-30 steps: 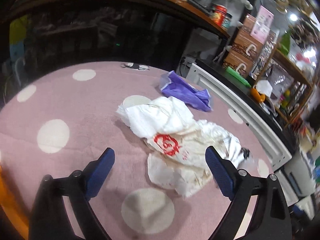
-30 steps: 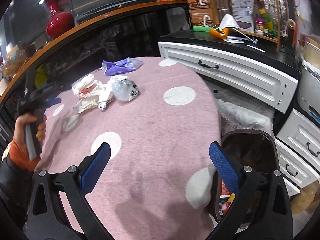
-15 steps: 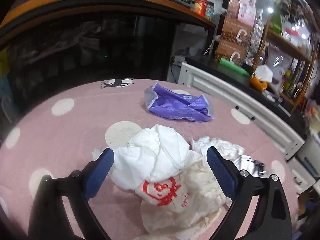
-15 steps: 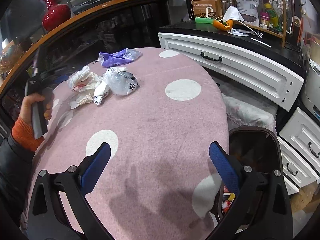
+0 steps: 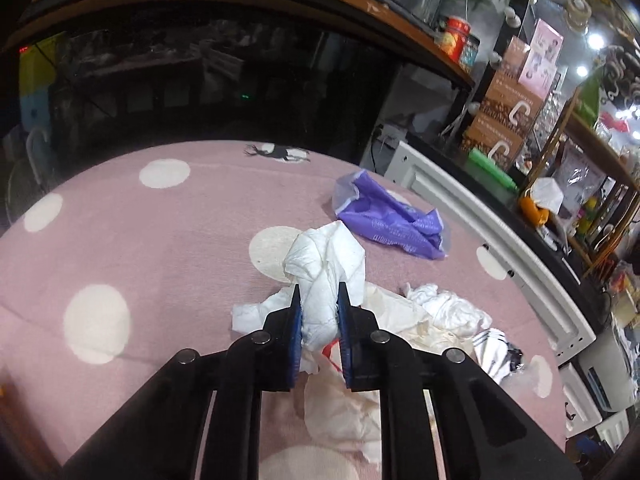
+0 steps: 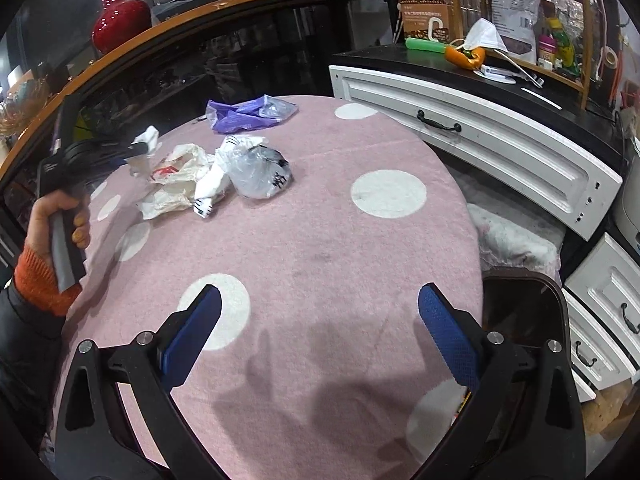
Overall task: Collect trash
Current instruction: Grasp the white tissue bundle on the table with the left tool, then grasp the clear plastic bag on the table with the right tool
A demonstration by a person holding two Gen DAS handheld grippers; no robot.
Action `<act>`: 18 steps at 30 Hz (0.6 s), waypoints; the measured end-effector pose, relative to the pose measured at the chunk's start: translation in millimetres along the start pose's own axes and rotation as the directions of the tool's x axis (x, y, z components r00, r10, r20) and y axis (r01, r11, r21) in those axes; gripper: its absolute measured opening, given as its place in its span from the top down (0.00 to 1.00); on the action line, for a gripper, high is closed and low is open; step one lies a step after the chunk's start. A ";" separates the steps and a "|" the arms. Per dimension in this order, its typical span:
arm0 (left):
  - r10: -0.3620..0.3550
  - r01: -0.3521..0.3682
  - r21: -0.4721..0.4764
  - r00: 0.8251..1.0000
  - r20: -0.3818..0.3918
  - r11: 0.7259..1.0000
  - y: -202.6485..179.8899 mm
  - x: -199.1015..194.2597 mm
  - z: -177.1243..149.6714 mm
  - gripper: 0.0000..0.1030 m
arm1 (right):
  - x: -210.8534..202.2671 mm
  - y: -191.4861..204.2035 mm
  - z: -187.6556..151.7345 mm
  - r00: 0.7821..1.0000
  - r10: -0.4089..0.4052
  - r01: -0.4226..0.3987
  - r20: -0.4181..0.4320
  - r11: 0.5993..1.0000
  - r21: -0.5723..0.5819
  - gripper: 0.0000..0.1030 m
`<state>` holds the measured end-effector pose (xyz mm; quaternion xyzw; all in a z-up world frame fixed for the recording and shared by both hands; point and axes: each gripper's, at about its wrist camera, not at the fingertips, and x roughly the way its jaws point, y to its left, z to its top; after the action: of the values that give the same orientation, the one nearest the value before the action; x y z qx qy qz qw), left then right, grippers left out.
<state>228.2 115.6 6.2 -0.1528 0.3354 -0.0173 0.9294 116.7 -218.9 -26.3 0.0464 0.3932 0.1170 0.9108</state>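
Note:
My left gripper point(image 5: 318, 300) is shut on a crumpled white tissue point(image 5: 326, 264), held just above the pink dotted table point(image 5: 160, 248). Under it lies a cream paper wrapper with red print point(image 5: 348, 404), more white tissue point(image 5: 448, 304) and a striped wrapper point(image 5: 496, 348). A purple plastic bag point(image 5: 392, 220) lies further back. In the right wrist view, my right gripper point(image 6: 320, 312) is open and empty over the table's near side. The left gripper point(image 6: 138, 148) with the tissue point(image 6: 148, 138) shows at far left, next to the wrapper point(image 6: 172, 184) and a clear plastic bag point(image 6: 256, 168).
A dark trash bin point(image 6: 524, 320) stands off the table's right edge, below the white drawers point(image 6: 472, 136). A black counter point(image 6: 480, 80) behind holds boxes, a mask and small items. A dark glass cabinet point(image 5: 200, 80) backs the table.
My left gripper moved in over the pile, closed on the white tissue and lifted it off the wrapper. My right gripper stayed open and shifted slightly.

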 end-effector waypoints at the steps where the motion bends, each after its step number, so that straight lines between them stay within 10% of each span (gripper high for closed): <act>1: -0.004 0.004 -0.002 1.000 0.013 1.000 -0.7 -7.7 -1.1 0.85 | 0.6 2.4 1.9 1.000 0.005 -0.005 0.003 1.000 -0.005 0.06; 18: -0.127 0.113 0.205 0.990 0.056 0.972 -50.0 -81.6 -74.6 0.85 | 46.3 59.7 51.0 0.997 0.077 -0.078 -0.011 0.982 -0.170 0.06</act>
<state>121.6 58.7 17.1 -0.0785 0.2899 -0.1021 0.9484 173.9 -149.2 -13.4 -0.0167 0.3817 0.1857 0.9053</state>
